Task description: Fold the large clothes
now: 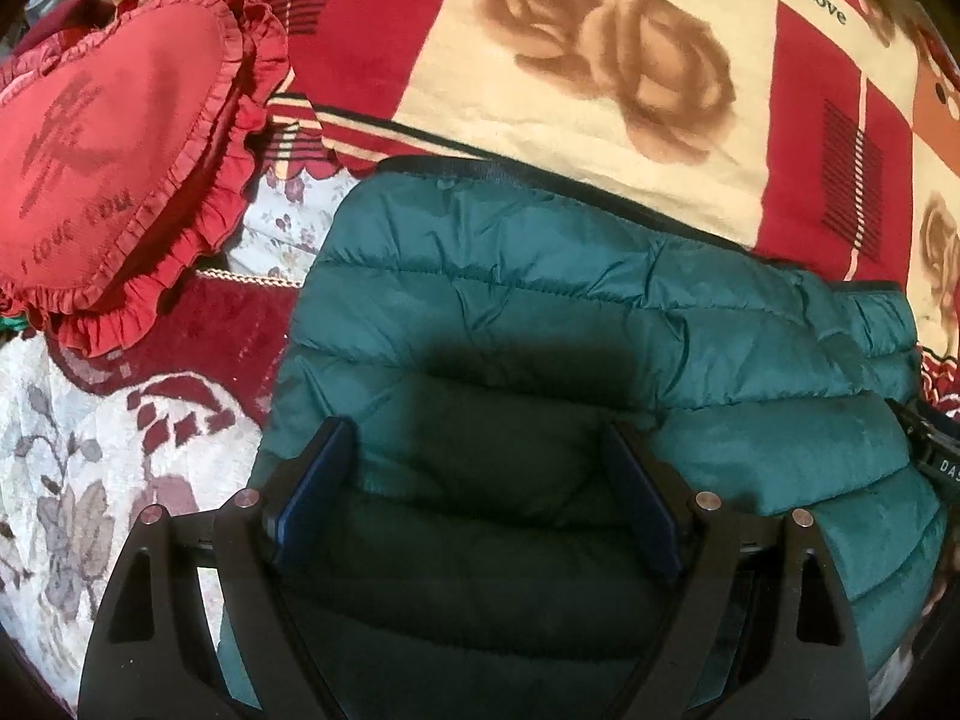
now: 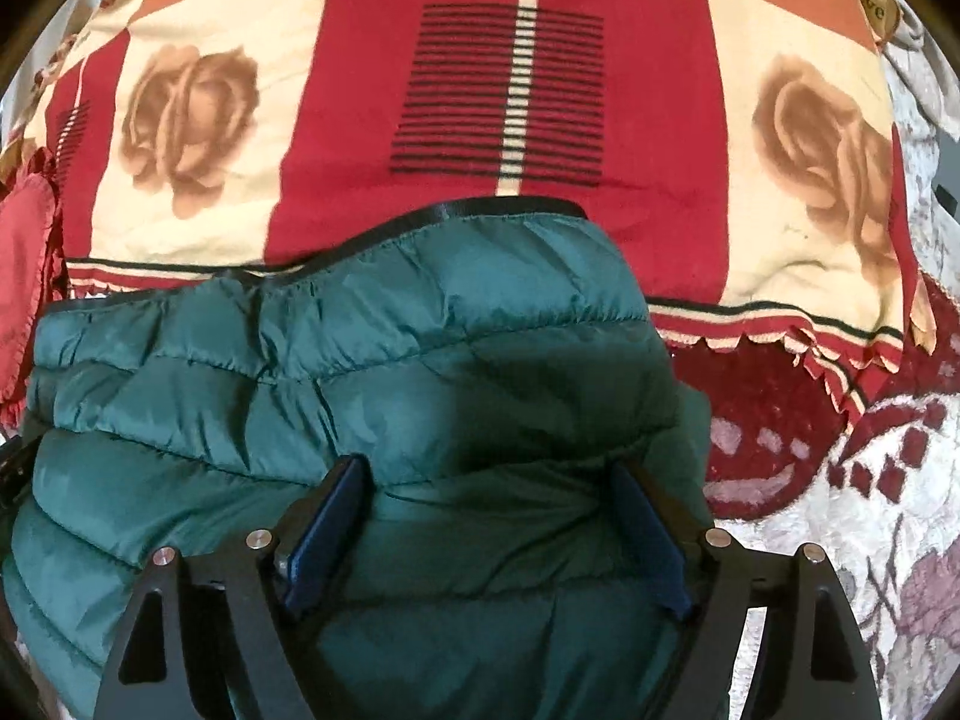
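Observation:
A dark green quilted puffer jacket point(image 1: 540, 312) lies folded on the bed, its black-trimmed edge toward the far side. My left gripper point(image 1: 480, 438) is open, its blue-padded fingers point(image 1: 324, 480) spread wide just above the jacket's left part. The jacket also fills the lower half of the right wrist view point(image 2: 360, 372). My right gripper point(image 2: 489, 474) is open too, its fingers point(image 2: 645, 516) spread over the jacket's right part. Neither gripper holds any cloth. The right gripper's black body shows at the right edge of the left wrist view point(image 1: 933, 450).
A red and cream rose-patterned blanket point(image 2: 510, 90) lies beyond the jacket. A red heart-shaped ruffled pillow point(image 1: 120, 156) sits to the left. A floral white and maroon bedspread point(image 2: 840, 510) covers the bed on both sides.

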A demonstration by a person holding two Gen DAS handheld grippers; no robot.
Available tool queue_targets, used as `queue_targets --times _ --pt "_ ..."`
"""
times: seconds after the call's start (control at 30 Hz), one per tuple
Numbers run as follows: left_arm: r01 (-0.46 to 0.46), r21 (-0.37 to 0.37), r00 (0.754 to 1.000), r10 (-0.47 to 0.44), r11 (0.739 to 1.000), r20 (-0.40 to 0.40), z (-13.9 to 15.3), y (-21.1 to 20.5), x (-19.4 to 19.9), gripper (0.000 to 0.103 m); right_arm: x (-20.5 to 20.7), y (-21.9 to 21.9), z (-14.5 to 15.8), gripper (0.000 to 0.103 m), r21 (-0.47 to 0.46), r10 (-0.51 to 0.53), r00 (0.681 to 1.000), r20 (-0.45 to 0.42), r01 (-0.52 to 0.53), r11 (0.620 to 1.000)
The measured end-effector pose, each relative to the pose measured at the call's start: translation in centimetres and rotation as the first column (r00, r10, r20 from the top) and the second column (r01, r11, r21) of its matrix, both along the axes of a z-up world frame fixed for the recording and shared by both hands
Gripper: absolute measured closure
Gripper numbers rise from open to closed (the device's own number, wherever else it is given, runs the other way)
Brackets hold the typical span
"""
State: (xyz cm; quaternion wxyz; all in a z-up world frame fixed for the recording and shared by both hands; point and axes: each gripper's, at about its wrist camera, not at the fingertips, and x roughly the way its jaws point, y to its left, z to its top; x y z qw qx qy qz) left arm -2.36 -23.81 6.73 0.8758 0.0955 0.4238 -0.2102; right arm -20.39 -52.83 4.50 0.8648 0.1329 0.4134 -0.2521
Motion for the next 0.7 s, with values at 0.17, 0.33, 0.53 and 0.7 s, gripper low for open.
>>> queue_targets --times 0.17,0.33,0.53,0.7 --pt "-0.007 0.010 1.000 0.007 1.000 -0.008 0.6 0.3 -0.5 0.017 -0.8 0.7 2.1 0.021 -0.010 -0.018 1.000 0.021 0.018 1.000" --pt "0.004 -0.003 1.000 -0.004 1.000 -0.002 2.0 1.5 -2.7 0.017 -4.5 3.1 5.2 0.021 0.068 0.001 0.993 0.116 -0.009 0.998" --pt "0.011 -0.089 0.998 -0.016 0.996 -0.055 3.3 3.4 -5.6 0.017 -9.0 6.3 4.9 0.014 0.232 0.021 0.990 0.138 -0.053 0.971" --pt "-0.012 -0.116 0.994 -0.001 0.993 -0.106 3.0 5.2 -7.9 0.017 -12.0 7.9 2.9 0.010 0.329 -0.008 0.993 0.121 -0.033 0.944"
